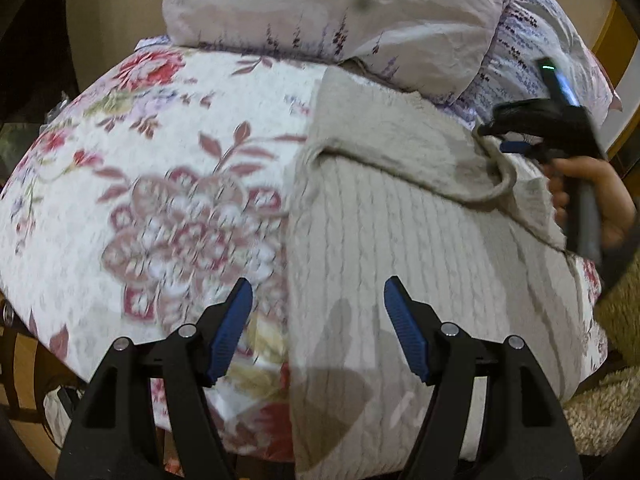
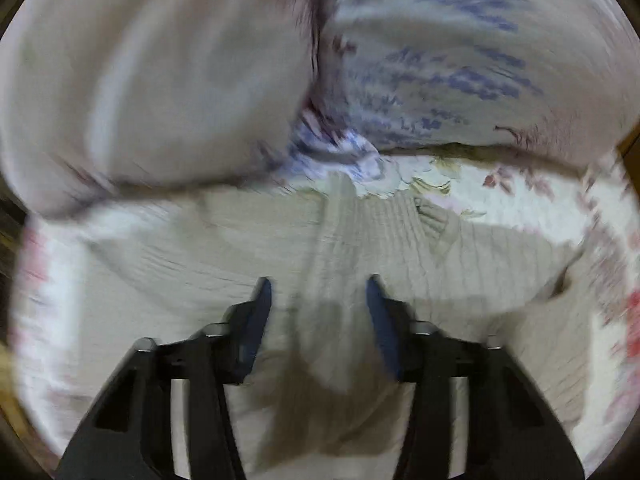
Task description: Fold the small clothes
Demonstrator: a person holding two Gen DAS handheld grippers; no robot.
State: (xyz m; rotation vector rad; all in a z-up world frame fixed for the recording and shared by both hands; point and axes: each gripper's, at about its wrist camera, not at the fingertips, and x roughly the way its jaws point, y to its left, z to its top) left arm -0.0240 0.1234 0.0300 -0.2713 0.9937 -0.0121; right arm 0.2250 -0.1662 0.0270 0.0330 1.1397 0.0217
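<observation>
A cream cable-knit sweater (image 1: 400, 232) lies on a floral bedspread (image 1: 160, 168), its upper part folded over. My left gripper (image 1: 318, 300) is open and empty, hovering over the sweater's left edge near the hem. The right gripper (image 1: 516, 136) shows in the left wrist view at the sweater's upper right, close to a fold of knit; a hand holds it. In the blurred right wrist view the right gripper (image 2: 318, 296) has its jaws apart over a sleeve of the sweater (image 2: 336, 248), with nothing between them.
Two pillows (image 1: 332, 8) with lavender print lie at the head of the bed, and they also show in the right wrist view (image 2: 460, 60). A beige fluffy blanket (image 1: 608, 392) sits at the right edge. The bed edge drops off at the lower left.
</observation>
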